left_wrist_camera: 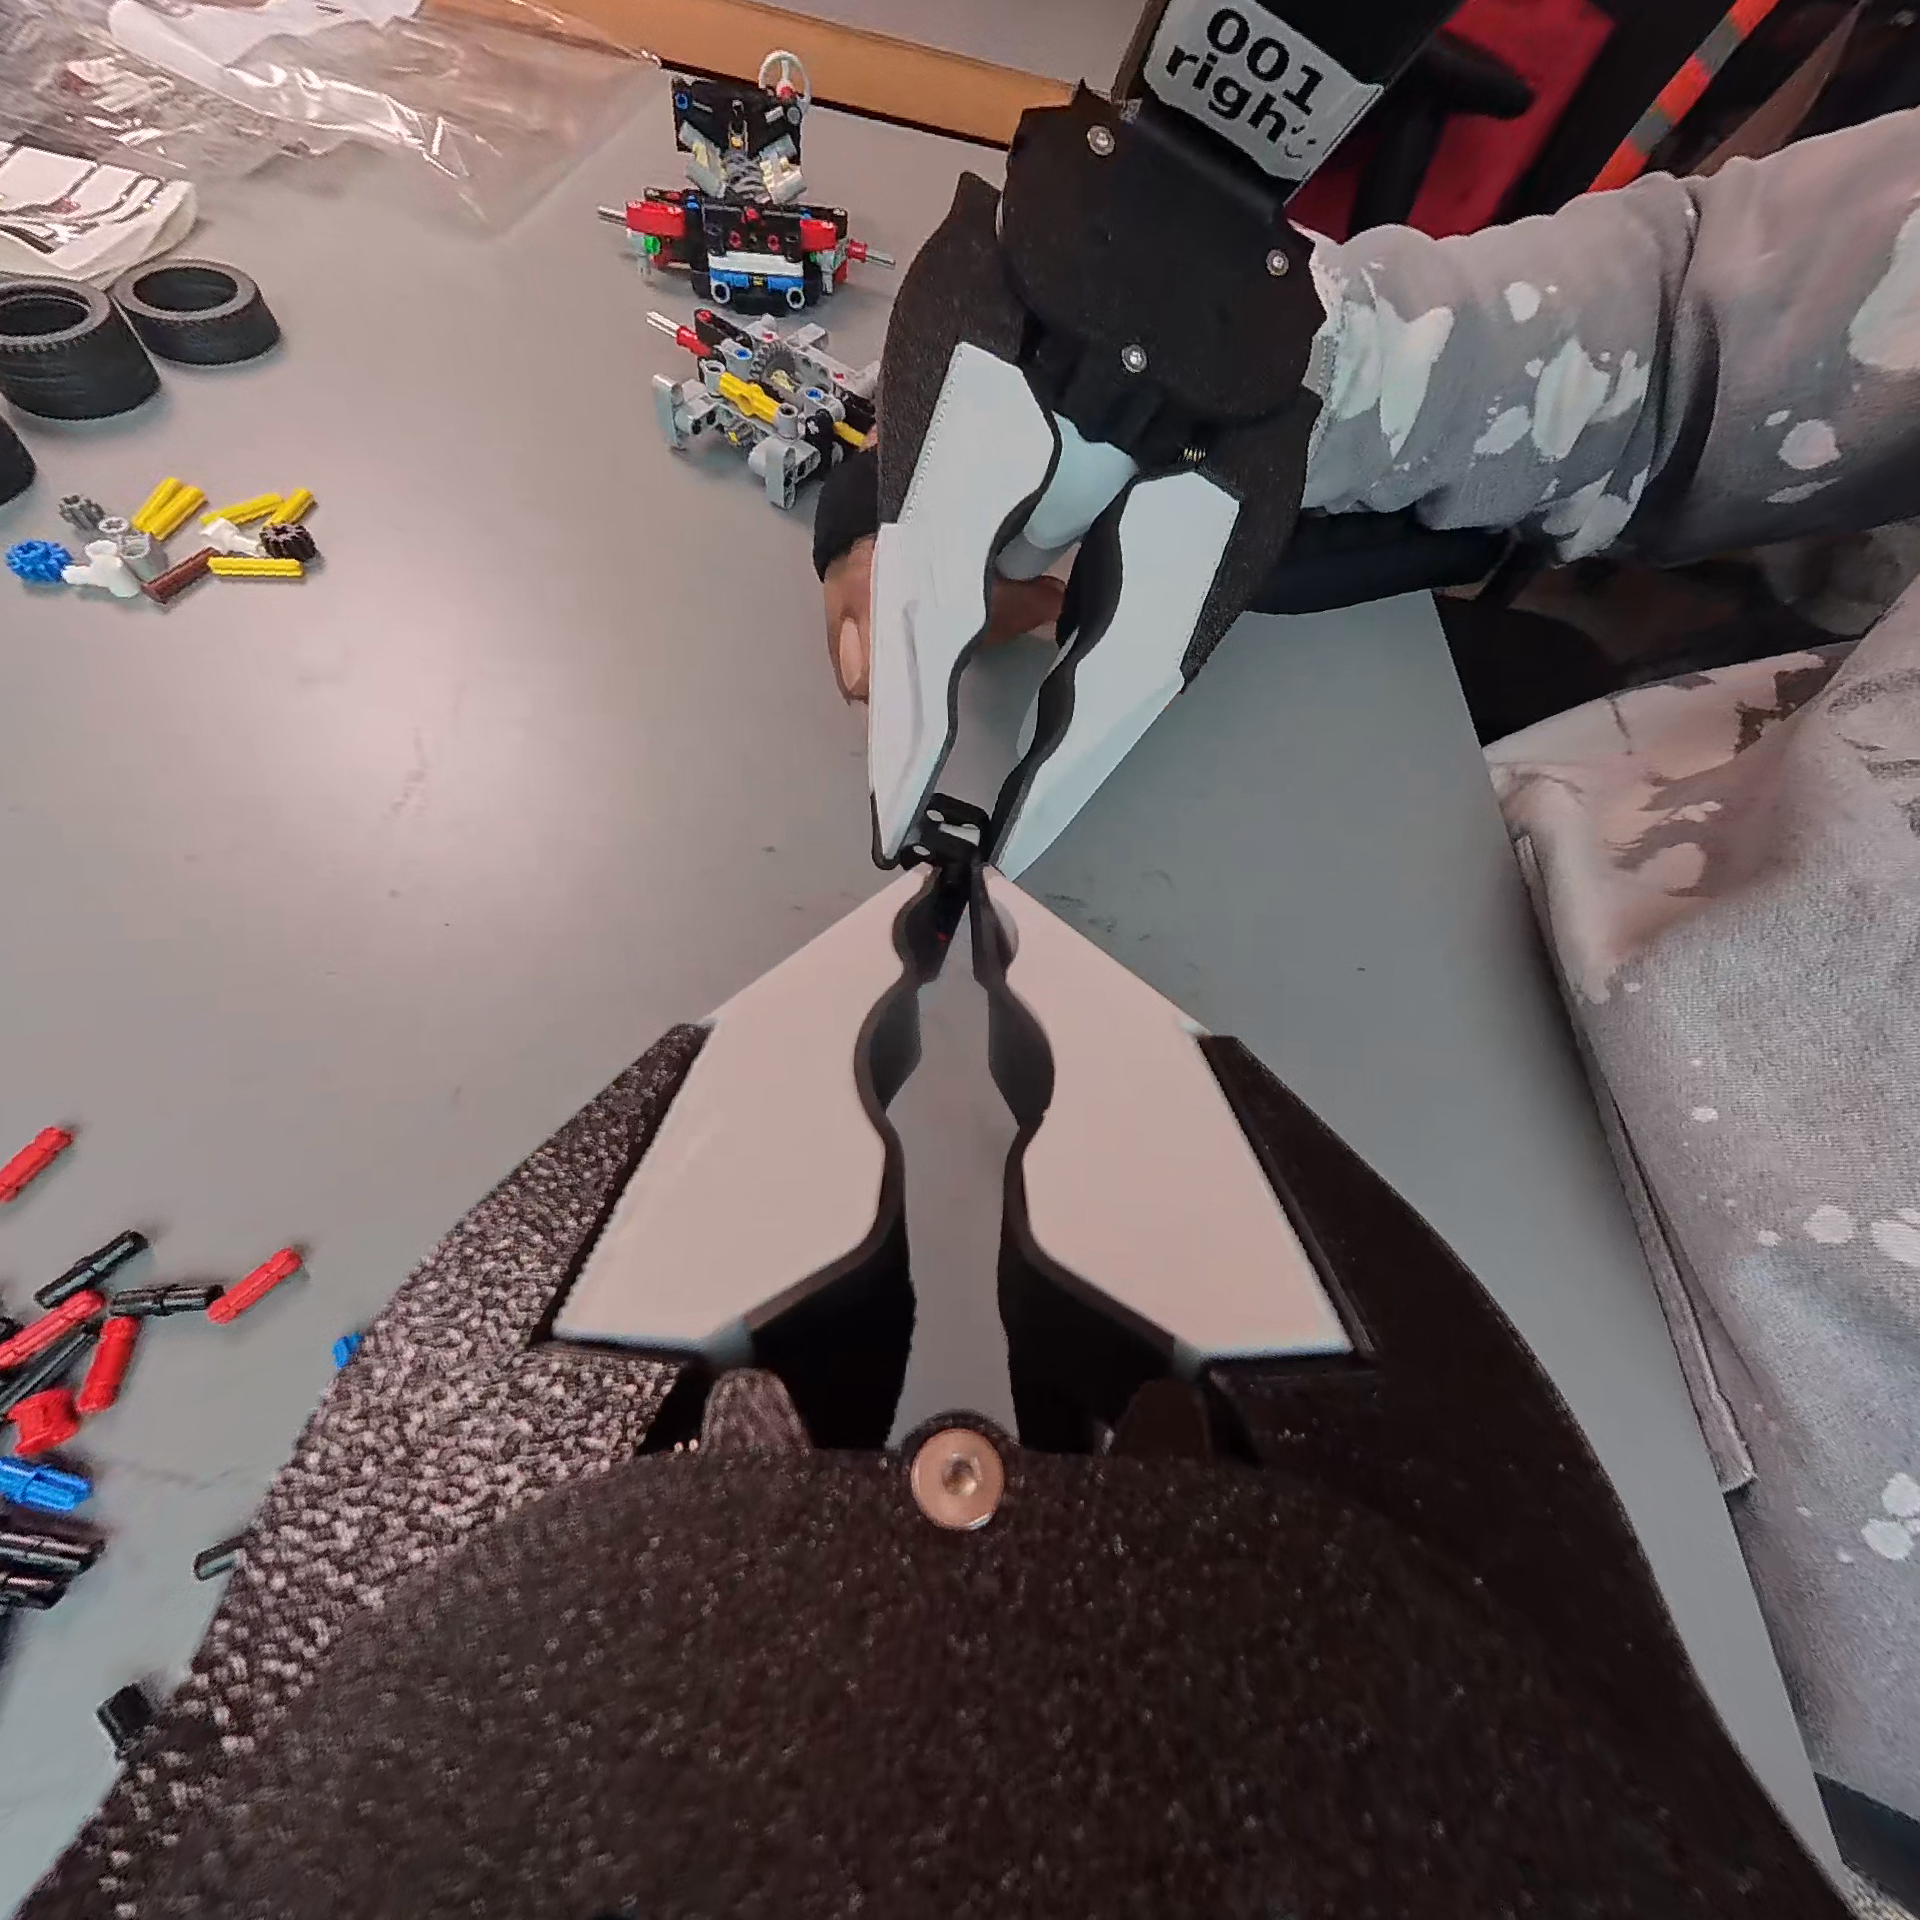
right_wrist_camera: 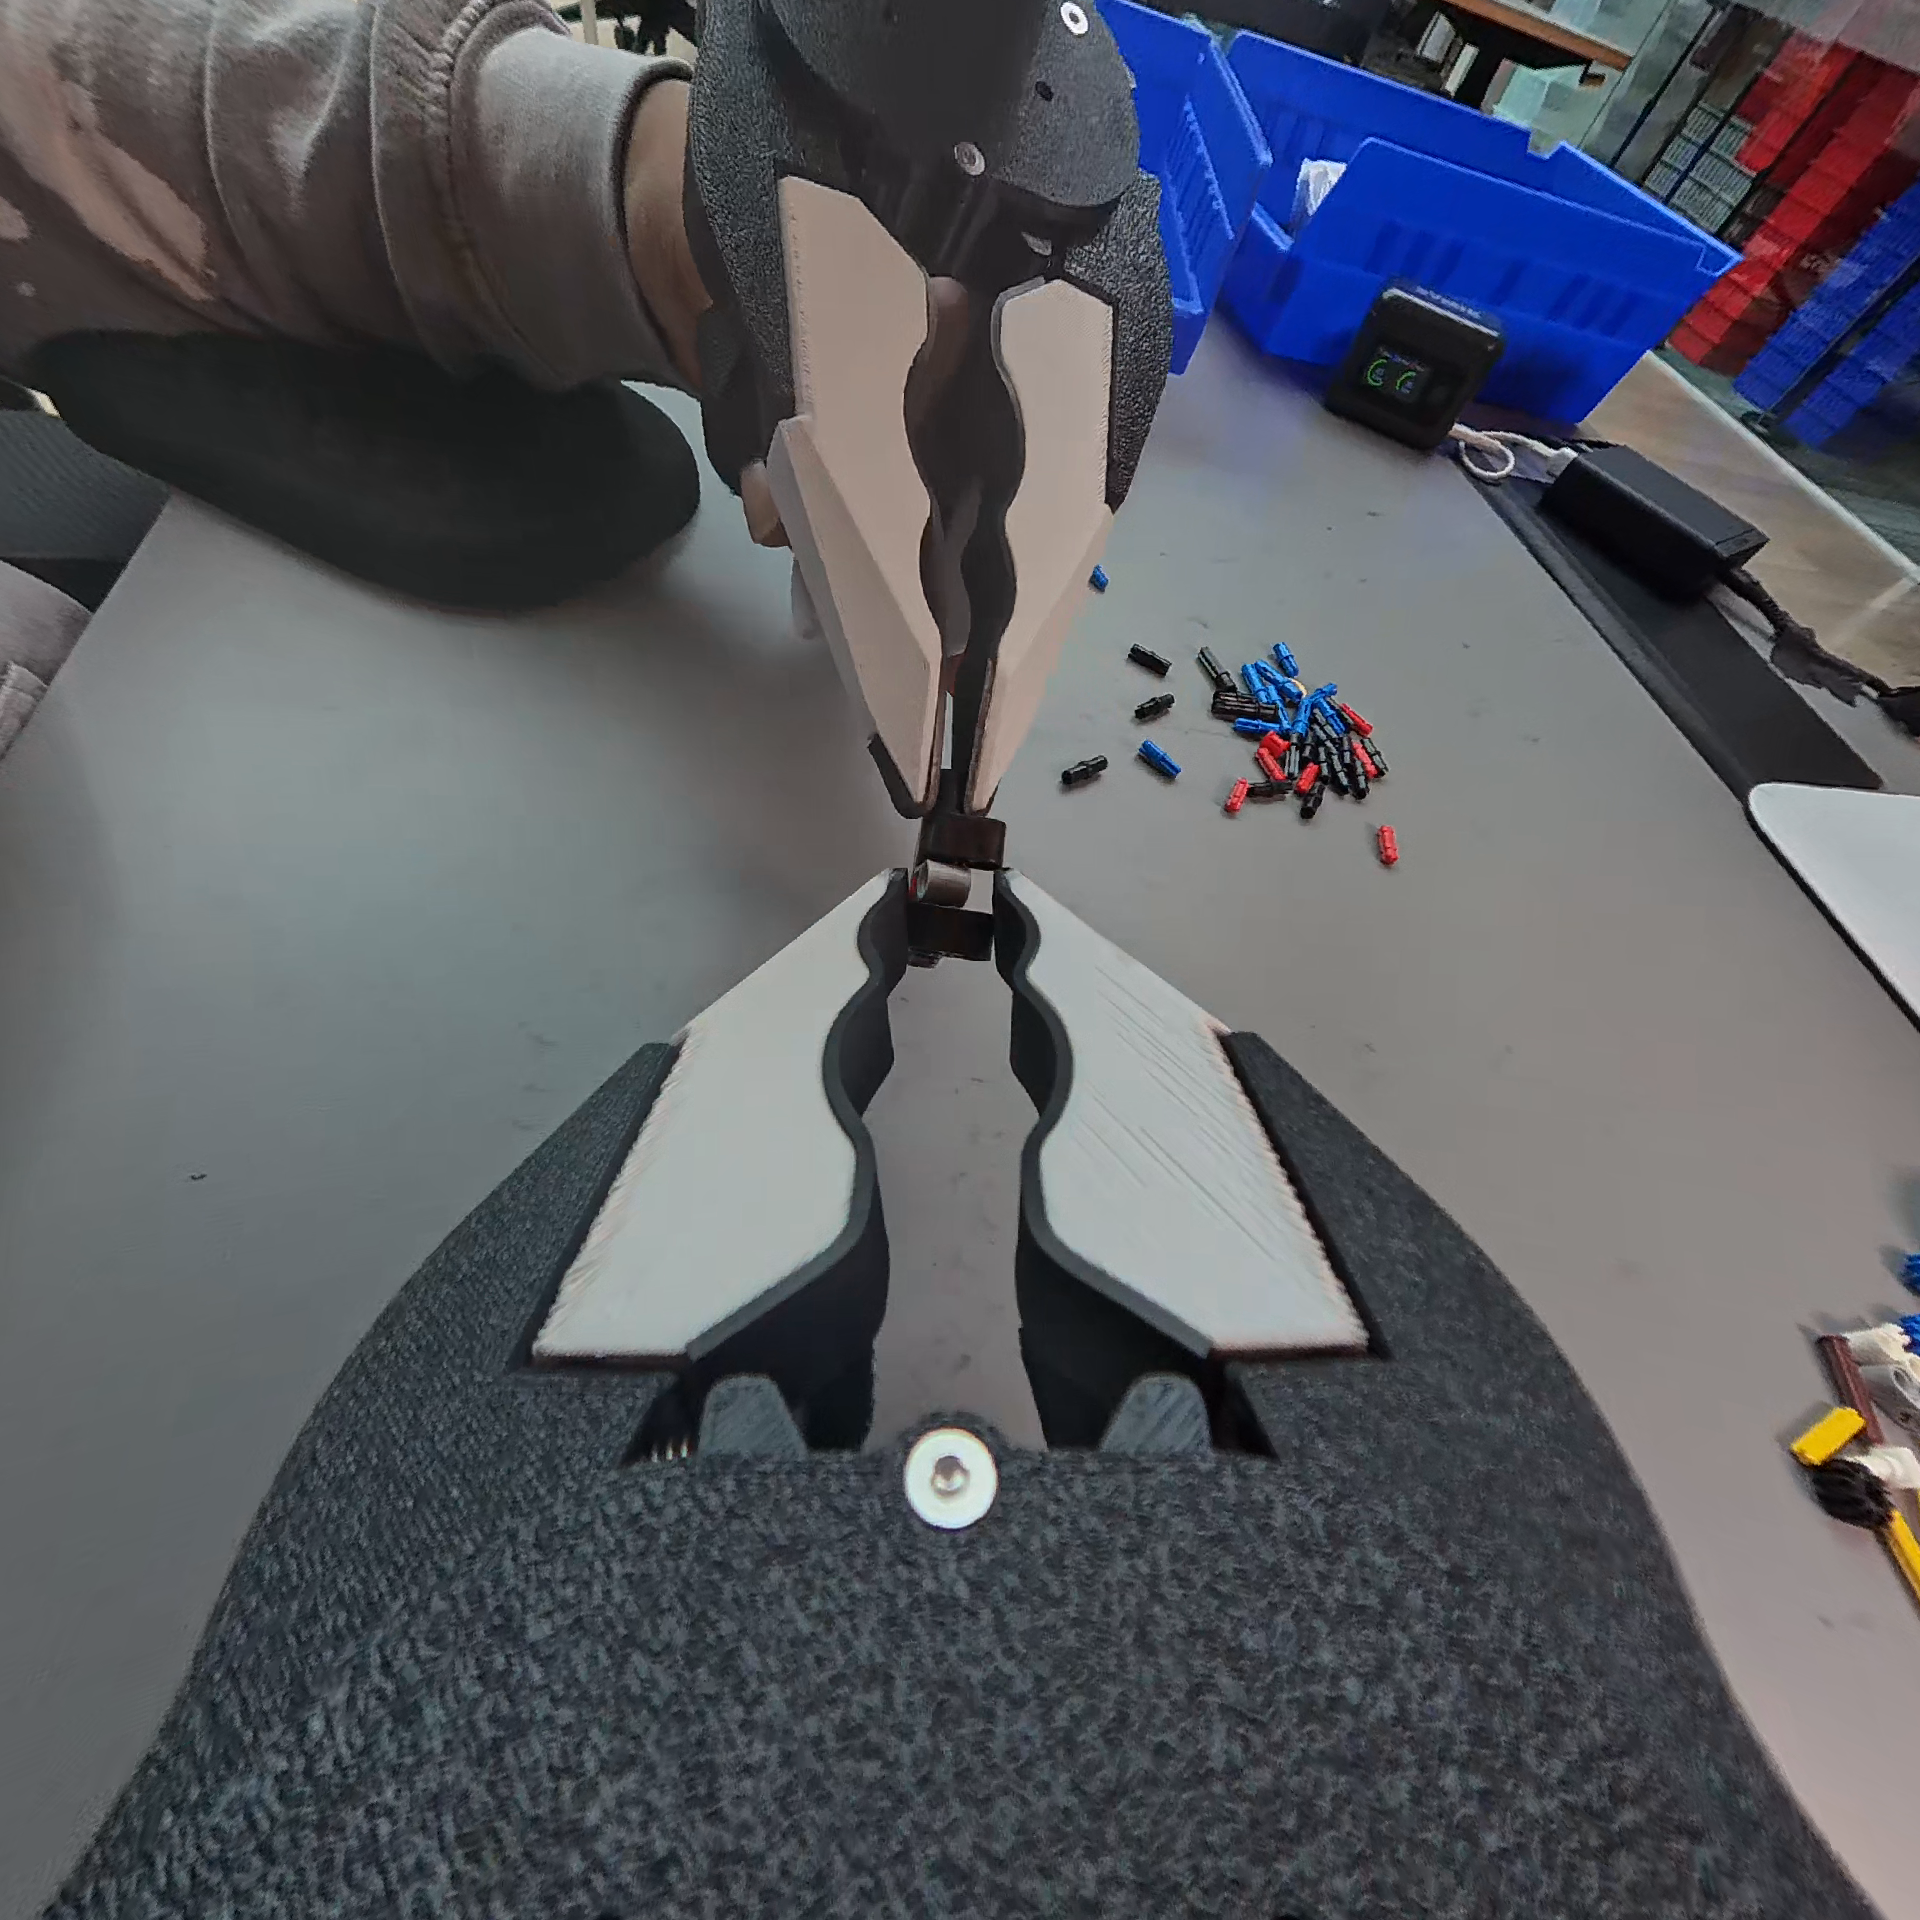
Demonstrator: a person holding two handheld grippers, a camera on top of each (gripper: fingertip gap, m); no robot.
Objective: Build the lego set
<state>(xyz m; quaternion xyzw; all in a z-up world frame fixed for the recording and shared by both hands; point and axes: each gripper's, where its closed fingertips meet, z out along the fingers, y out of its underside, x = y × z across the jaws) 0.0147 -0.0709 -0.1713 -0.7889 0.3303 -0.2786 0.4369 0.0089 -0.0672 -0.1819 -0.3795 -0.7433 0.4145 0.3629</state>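
Fingertips of my left gripper point(left_wrist_camera: 948, 896) pinch a small black lego piece point(left_wrist_camera: 951, 831) above the grey table point(left_wrist_camera: 468, 831), meeting my right gripper point(left_wrist_camera: 940, 847); assembled chassis sections point(left_wrist_camera: 753, 312) lie far left. Right view: my right gripper point(right_wrist_camera: 948, 914) clamps the black connector point(right_wrist_camera: 951, 920), with loose pins point(right_wrist_camera: 1288, 727) far right.

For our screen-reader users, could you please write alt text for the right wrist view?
Two claws meet tip to tip above a grey table, the right claw and left claw each shut on a small black piece. Loose pins and blue bins lie beyond.
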